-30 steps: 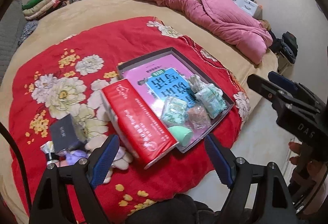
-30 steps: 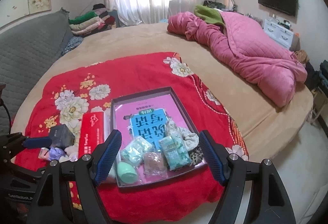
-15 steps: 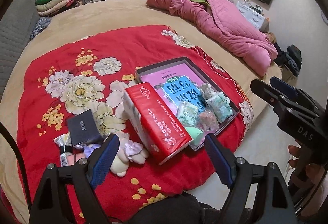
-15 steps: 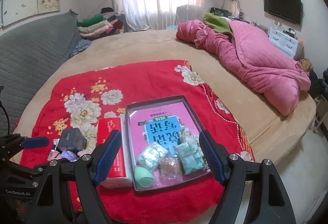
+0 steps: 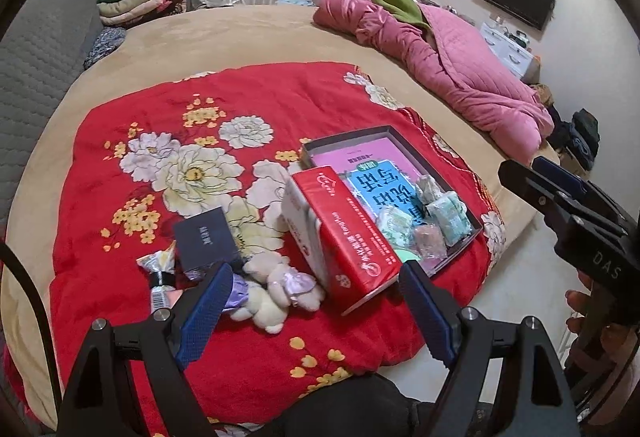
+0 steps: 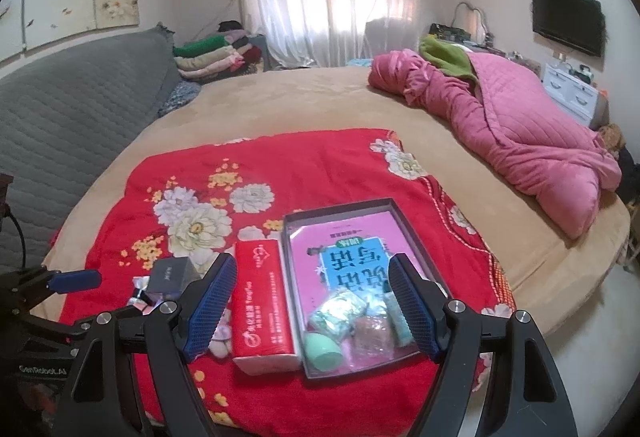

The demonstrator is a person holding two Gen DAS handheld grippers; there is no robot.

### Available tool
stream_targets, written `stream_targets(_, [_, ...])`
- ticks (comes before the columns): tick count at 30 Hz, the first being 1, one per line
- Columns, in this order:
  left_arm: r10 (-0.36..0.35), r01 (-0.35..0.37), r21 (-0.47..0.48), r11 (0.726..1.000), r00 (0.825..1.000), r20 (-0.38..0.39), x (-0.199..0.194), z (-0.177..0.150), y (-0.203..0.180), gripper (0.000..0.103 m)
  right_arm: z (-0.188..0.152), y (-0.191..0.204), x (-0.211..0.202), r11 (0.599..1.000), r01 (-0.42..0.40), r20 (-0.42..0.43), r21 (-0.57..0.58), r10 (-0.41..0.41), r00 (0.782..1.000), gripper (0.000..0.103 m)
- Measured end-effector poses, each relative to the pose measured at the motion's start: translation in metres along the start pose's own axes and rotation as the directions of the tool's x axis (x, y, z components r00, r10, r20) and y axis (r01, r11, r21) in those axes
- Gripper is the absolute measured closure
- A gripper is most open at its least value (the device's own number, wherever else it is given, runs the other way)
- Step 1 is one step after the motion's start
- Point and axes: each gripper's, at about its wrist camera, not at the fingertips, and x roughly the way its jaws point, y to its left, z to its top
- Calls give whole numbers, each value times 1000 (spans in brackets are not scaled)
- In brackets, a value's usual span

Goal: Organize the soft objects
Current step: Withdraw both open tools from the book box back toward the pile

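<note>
Hovering over the near edge of a round bed (image 6: 280, 105), both grippers are spread wide w/ nothing between the blue pads. Left gripper (image 5: 316, 311) hangs above the clutter on the red floral blanket (image 5: 192, 105); right gripper (image 6: 310, 303) sits over the tray end. Right gripper also shows at the right edge of the left wrist view, a hand (image 5: 592, 321) on its handle.

Soft things are in two groups. Inside the dark shallow tray (image 6: 344, 206), on top of a pink-and-blue book (image 6: 352, 261): a mint egg-shaped sponge (image 6: 322, 349) at the near corner, a green-white wrapped packet (image 6: 338, 311) just beyond it, a clear bag of brownish stuff (image 6: 372, 329) beside that, and another green-white packet (image 5: 448, 213) toward the tray's right side, partly hidden by the right pad in the right wrist view.

A red tissue pack (image 5: 344, 237) lies along the tray's left wall, touching it. Left of the pack, on the blanket: a cream plush bear w/ lilac bows (image 5: 280, 287), close to the pack's near end; a dark navy box (image 5: 206, 239) just beyond the bear; a small foil-wrapped item w/ a barcode tag (image 5: 158, 271) at the box's left.

Further back, well apart from all this, a pink quilt (image 6: 520, 133) w/ a green cloth on it lies heaped on the bed's right side.
</note>
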Motion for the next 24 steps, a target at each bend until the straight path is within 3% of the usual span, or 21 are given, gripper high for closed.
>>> stream_targets(10, [28,-26,-70,997,999,21,-19,-6,40,18,4,33,-1,998,-45,3,-50,45,999,24])
stream_targets(24, [131,-118,-194,974,990,52,-50,-12,122,18,6,64,2,990,-113,8,-80,114,994,24])
